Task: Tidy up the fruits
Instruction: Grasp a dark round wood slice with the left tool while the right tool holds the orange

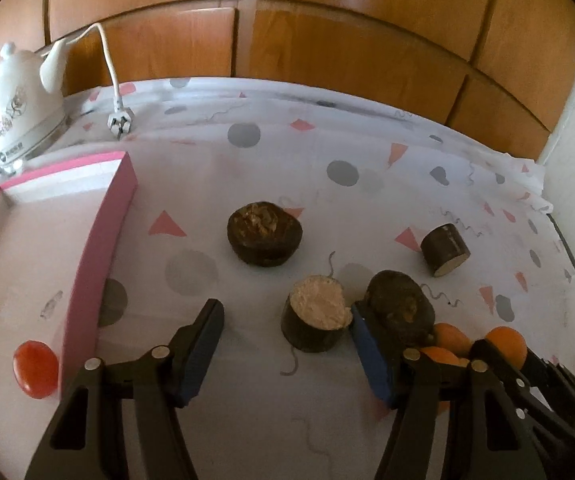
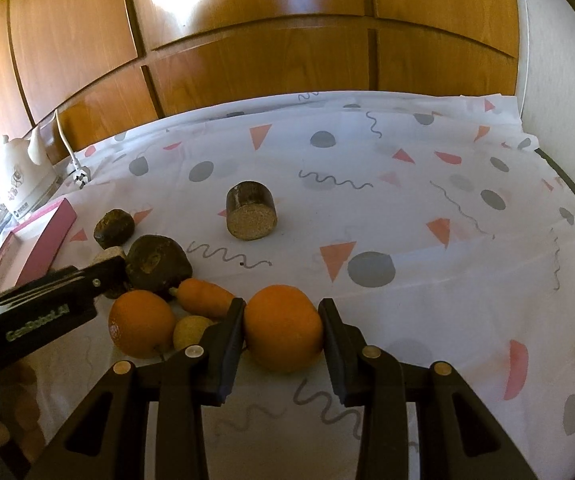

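Beside the pink box (image 1: 99,240), the left gripper (image 1: 287,322) straddles a cut dark fruit chunk (image 1: 316,324), jaws apart, not gripping; further right, the right gripper (image 2: 282,322) clamps an orange (image 2: 283,328). Closing off-centre could nudge the neighbouring dark chunk (image 1: 401,308).

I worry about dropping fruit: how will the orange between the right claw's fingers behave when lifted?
The orange is round and smooth, so it may slip or turn between the flat pads. It looks firm and holds its shape in the right claw, so it probably won't crush. If dropped on the flat tablecloth, it would likely roll.
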